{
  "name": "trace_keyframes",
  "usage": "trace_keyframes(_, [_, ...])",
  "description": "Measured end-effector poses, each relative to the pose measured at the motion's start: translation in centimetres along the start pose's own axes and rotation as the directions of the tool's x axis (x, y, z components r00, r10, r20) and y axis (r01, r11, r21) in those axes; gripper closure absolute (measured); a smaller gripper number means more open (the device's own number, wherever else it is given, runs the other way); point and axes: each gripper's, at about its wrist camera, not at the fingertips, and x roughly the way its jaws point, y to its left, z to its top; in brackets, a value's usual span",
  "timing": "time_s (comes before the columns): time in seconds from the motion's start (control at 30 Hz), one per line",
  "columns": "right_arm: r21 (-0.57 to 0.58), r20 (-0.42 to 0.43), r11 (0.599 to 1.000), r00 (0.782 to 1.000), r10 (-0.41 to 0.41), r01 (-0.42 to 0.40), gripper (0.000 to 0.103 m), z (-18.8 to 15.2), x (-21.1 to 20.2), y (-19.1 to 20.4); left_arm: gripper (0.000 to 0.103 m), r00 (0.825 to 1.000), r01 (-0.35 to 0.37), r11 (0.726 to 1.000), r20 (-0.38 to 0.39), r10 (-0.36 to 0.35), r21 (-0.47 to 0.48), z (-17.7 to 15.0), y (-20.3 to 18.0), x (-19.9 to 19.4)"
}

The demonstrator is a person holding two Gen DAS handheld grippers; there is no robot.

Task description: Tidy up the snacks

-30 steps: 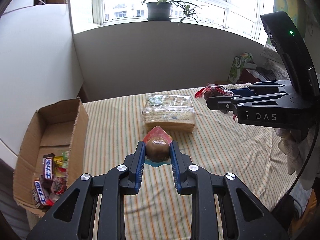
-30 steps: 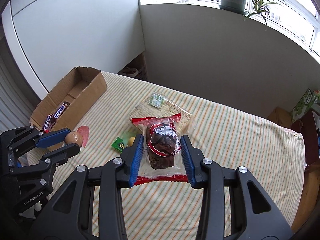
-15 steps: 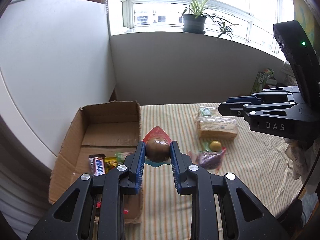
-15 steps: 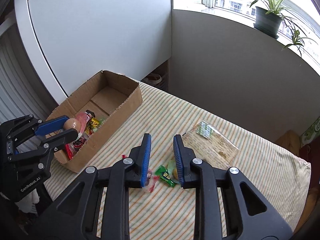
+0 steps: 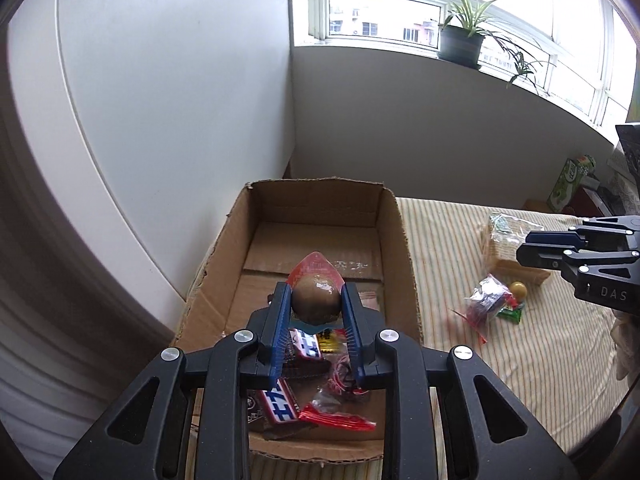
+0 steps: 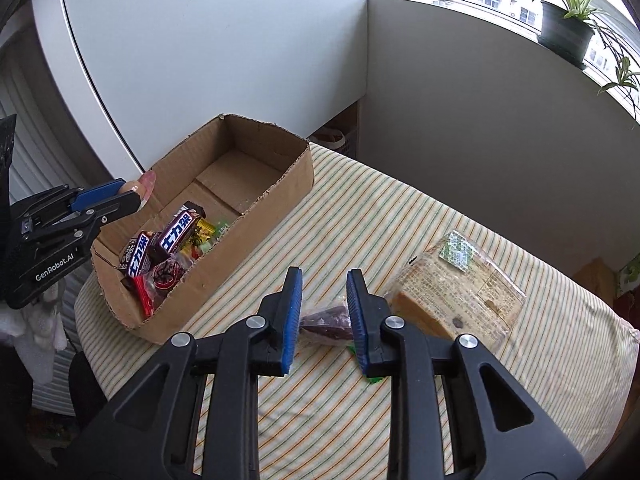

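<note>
Moved: half a second ago my left fingers (image 5: pixel 316 300) carried the wrapped brown egg (image 5: pixel 316 298) beside the cardboard box (image 5: pixel 400 248); now they hang over its near half. My right fingers (image 6: pixel 323 312) have dropped toward the purple-wrapped snack (image 6: pixel 326 322).
Left fingers: pinching the egg, pointing forward and down into the box.
Right fingers: spread, empty, straddling the snack above the striped tabletop (image 6: pixel 360 232).
Box contents: chocolate bars (image 5: pixel 280 402) and red wrappers (image 5: pixel 340 420) heaped at the near end; far half bare.
Risk, near: I judge a release here lands the egg on the heap, where it may roll.
Risk, far: closing askew could squeeze the soft snack out, or catch the green packet (image 5: pixel 510 314) beside it.
Waiting: bread pack (image 6: pixel 460 292), well apart from the box.
</note>
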Motion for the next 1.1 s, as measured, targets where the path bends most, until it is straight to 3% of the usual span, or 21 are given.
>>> trace_keyframes(0.07, [0.0, -0.003, 1.0, 1.0, 0.004, -0.004, 0.079, -0.1, 0.1, 0.0, 0.078, 1.0, -0.004, 1.0, -0.003, 0.004, -0.013, 0.0, 0.4, 0.1])
trace_keyframes(0.13, [-0.001, 0.002, 1.0, 1.0, -0.003, 0.003, 0.079, -0.1, 0.1, 0.0, 0.068, 1.0, -0.015, 1.0, 0.004, 0.015, -0.014, 0.0, 0.6, 0.1])
trace_keyframes(0.17, [-0.001, 0.002, 1.0, 1.0, -0.007, 0.007, 0.078, -0.1, 0.1, 0.0, 0.049, 1.0, -0.017, 1.0, 0.007, 0.018, -0.018, 0.0, 0.6, 0.1])
trace_keyframes(0.2, [0.001, 0.001, 1.0, 1.0, -0.006, 0.006, 0.078, -0.2, 0.0, -0.1, 0.039, 1.0, -0.015, 1.0, 0.012, 0.015, -0.024, 0.0, 0.7, 0.0])
trace_keyframes(0.27, [0.006, 0.002, 1.0, 1.0, -0.006, 0.006, 0.075, -0.3, -0.2, -0.3, 0.039, 1.0, -0.013, 1.0, 0.017, 0.014, -0.021, 0.1, 0.6, -0.1])
trace_keyframes(0.37, [0.005, 0.014, 1.0, 1.0, -0.018, 0.018, 0.054, -0.4, -0.7, -0.6, 0.039, 1.0, -0.01, 1.0, 0.023, 0.011, -0.023, 0.3, 0.5, -0.1])
trace_keyframes(0.4, [0.007, 0.018, 1.0, 1.0, -0.019, 0.018, 0.052, -0.4, -0.9, -0.7, 0.039, 1.0, -0.009, 1.0, 0.026, 0.009, -0.024, 0.3, 0.4, -0.2])
trace_keyframes(0.7, [0.041, 0.028, 0.999, 0.999, -0.019, 0.018, 0.048, -1.5, -2.9, -2.5, 0.039, 0.999, 0.032, 0.999, 0.043, -0.033, 0.011, 0.3, -1.8, -1.6])
trace_keyframes(1.1, [0.141, 0.02, 0.989, 0.999, -0.042, 0.039, 0.048, -4.9, -5.1, -7.9, 0.039, 0.991, 0.126, 0.989, 0.027, -0.129, 0.083, -0.7, -7.8, -2.1])
